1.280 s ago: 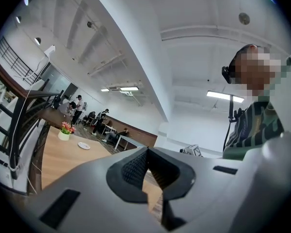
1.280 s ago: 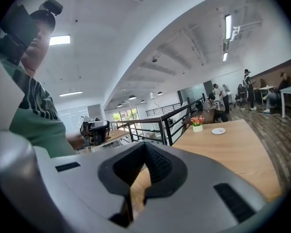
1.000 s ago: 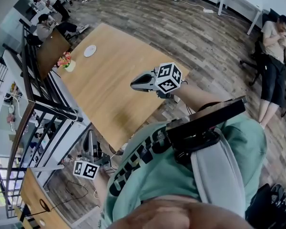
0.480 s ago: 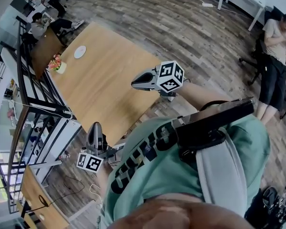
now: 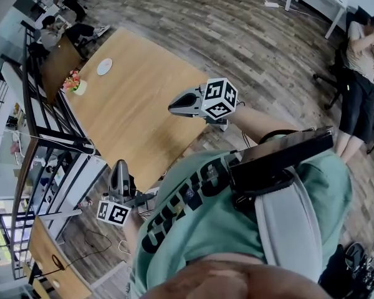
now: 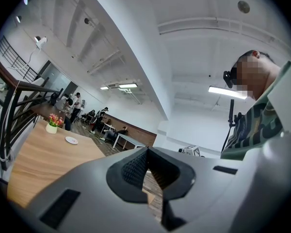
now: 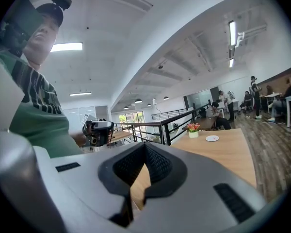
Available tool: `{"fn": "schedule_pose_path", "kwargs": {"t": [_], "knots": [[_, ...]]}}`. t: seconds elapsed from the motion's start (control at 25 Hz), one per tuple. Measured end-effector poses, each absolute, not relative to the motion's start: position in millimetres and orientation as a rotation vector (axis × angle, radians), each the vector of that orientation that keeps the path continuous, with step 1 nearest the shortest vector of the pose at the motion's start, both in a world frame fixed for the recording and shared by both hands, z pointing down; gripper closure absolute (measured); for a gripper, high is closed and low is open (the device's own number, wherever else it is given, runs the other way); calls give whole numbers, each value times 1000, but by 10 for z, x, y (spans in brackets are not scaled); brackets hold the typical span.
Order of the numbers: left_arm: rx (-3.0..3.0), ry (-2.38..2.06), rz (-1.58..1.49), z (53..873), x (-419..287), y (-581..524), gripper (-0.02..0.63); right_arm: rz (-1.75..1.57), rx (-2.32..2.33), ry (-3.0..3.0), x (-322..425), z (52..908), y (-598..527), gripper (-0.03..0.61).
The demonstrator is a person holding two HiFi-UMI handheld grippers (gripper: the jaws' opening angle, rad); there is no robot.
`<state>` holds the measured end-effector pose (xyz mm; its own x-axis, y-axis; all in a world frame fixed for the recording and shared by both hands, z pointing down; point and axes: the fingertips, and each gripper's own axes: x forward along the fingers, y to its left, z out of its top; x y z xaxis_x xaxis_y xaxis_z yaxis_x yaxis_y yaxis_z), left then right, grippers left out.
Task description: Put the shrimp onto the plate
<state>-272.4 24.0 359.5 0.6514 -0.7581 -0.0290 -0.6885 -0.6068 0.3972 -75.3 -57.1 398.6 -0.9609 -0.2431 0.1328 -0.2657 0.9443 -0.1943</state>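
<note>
Nothing is in hand yet, so this looks like the approach before any pick. The right gripper hovers over the near end of the table, jaws pressed together with nothing between them. The left gripper hangs lower, off the table's near left edge, and its jaws are also together and empty. The plate sits way down at the far end of the table, well apart from both grippers, and it looks bare. The shrimp? No view shows it, and the tabletop between the grippers and the plate shows only wood. I'd say the first job is to find the shrimp, then open one pair of jaws and close in on it. After that comes a long carry, so the person would probably have to walk along the table to get to the plate. A pot of flowers stands just beside the plate on its left, the one thing to steer clear of when setting down. A black railing runs along the table's left side, and a seated person is far off to the right, out of the way.
</note>
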Motion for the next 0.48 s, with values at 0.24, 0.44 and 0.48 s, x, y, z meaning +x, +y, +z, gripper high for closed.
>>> {"fn": "schedule_pose_path", "kwargs": {"t": [0.24, 0.44, 0.48], "knots": [[2523, -1161, -282, 3541, -2851, 193, 621, 314, 379, -2993, -873, 3955, -613, 572], [2530, -1149, -278, 3515, -2865, 145, 621, 308, 382, -2989, -895, 3922, -660, 572], [2531, -1146, -276, 3513, -2863, 137, 621, 306, 384, -2990, -897, 3914, -667, 572]]}}
